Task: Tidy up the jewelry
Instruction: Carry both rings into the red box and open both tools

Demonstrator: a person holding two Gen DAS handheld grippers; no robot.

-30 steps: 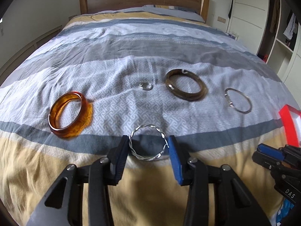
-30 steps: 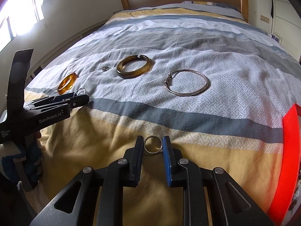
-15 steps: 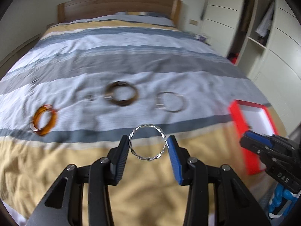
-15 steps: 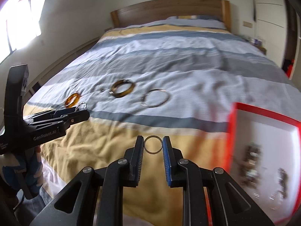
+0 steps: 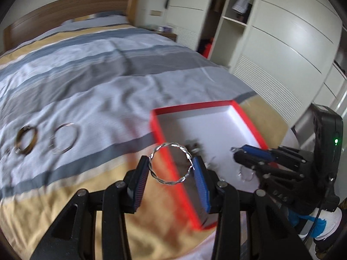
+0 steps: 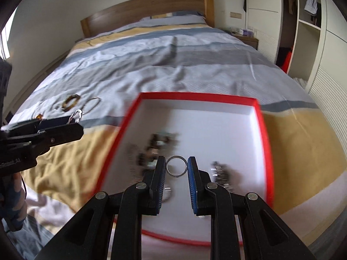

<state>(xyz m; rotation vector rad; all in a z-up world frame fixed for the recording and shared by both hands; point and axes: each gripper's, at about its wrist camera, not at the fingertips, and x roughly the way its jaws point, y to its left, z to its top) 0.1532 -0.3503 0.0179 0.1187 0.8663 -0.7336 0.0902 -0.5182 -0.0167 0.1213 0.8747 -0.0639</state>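
Overhead, twisted silver bangle (image 5: 171, 163); smooth metal ring (image 6: 176, 166).

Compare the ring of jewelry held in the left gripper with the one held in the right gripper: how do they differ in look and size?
The twisted bangle is thin, rope-like wire; the plain ring is a smooth flat band. The bangle spreads the left gripper wide; the ring sits in a narrow gap in the right gripper. Both are silvery, pinched edge to edge.
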